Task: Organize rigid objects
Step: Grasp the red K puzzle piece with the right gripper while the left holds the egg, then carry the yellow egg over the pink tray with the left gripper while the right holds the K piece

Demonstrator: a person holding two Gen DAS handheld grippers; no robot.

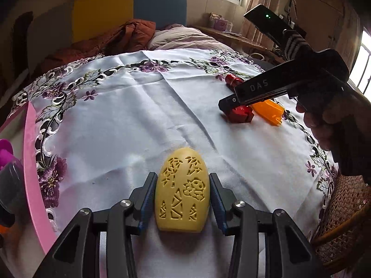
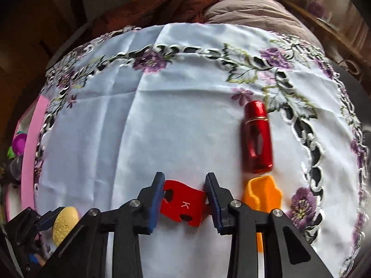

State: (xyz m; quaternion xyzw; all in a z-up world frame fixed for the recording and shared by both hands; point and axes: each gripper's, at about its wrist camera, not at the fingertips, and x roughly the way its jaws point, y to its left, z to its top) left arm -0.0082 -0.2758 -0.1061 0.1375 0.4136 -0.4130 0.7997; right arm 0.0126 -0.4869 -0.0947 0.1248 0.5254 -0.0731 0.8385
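Left wrist view: left gripper [image 1: 182, 197] clamped on yellow carved egg [image 1: 182, 192] above the embroidered tablecloth [image 1: 129, 115], pink bin [image 1: 32, 162] just left. Right wrist view: right gripper [image 2: 184, 197] closed against red K block [image 2: 183, 205], orange piece [image 2: 262, 193] and red cylinder [image 2: 257, 136] alongside. Mid-pickup, 2 grips set; next, probably lifting both toward the bin.

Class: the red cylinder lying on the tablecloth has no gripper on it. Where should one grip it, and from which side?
Grip the red cylinder across its round middle, coming from above. It lies flat, its long axis running away from the right gripper, so fingers fit either side.
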